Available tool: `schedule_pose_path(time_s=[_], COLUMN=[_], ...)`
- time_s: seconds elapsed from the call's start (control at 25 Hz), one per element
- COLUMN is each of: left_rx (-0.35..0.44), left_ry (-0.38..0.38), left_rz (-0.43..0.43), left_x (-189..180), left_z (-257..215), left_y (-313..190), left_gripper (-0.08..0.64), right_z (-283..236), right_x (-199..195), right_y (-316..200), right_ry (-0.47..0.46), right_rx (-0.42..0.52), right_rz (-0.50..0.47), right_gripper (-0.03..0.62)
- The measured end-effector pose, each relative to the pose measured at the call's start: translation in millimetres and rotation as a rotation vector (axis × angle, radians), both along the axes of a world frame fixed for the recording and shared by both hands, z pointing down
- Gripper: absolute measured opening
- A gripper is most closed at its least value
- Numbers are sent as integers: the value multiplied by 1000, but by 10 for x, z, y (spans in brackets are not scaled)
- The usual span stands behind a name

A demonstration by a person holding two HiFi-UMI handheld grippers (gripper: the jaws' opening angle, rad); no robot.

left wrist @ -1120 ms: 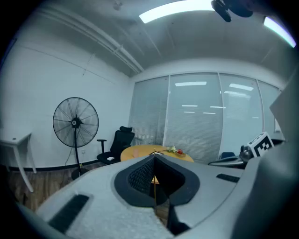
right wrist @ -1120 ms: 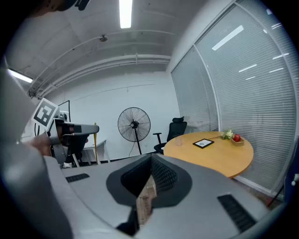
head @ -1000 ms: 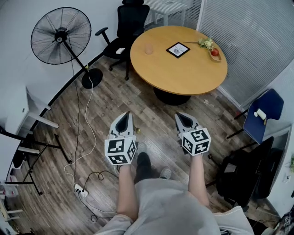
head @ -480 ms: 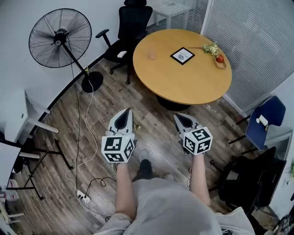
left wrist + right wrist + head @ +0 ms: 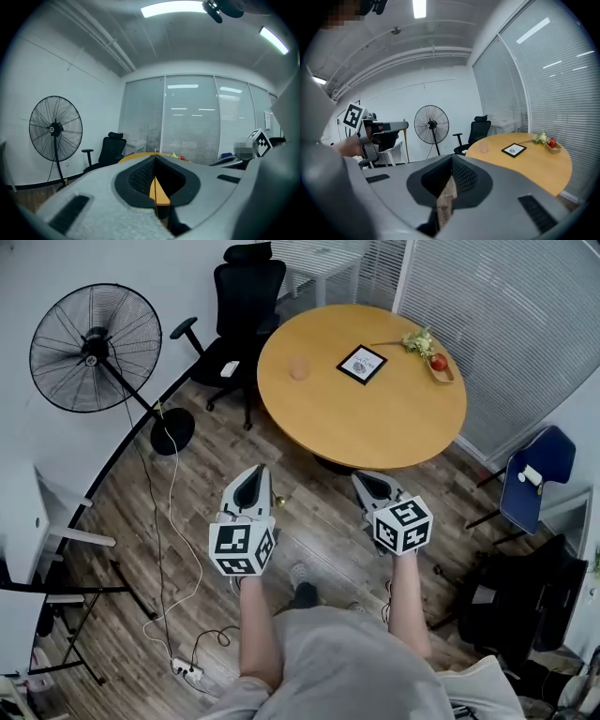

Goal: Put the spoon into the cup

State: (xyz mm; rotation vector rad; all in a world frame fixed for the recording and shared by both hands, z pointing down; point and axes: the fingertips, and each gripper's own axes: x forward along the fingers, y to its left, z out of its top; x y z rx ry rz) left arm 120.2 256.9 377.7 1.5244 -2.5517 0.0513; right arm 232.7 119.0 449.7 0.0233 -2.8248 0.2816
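Both tongs are carried low ahead of the person, well short of the round counter (image 5: 375, 427), so I judge this an approach. The left tongs (image 5: 260, 470) and right tongs (image 5: 357, 477) are pressed closed with nothing between them. The cup (image 5: 298, 368) stands on the counter's left part. A thin thing beside the flower tray (image 5: 441, 369) may be the spoon, but it is too small to tell. An office chair (image 5: 246, 296) crowds the cup's side, and a fan (image 5: 94, 345) stands farther left.

A tan wooden table (image 5: 375, 423) at twelve o'clock holds a pale pink cup (image 5: 298, 368); the grey left gripper (image 5: 255, 471) and right gripper (image 5: 362, 477) carry black-and-white square-patterned cubes (image 5: 242, 549).
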Motion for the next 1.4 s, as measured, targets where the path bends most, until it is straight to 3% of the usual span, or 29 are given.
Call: schedule_pose_path(time_s=[0.44, 0.88, 1.16, 1.4], left_rx=[26, 36, 57, 39], left_ry=[4, 46, 39, 5], left_rz=[99, 75, 24, 25], left_x=[-680, -1042, -1354, -1723], left_z=[53, 201, 192, 147], left_y=[93, 393, 423, 83], left_gripper=[8, 6, 8, 6], right_z=[60, 249, 208, 237], right_x=[-590, -761, -1095, -1494], right_y=[264, 245, 92, -239], right_ry=[44, 126, 91, 42], right_rx=[5, 3, 22, -2], right_rz=[-3, -22, -55, -40], right_gripper=[-5, -5, -5, -3])
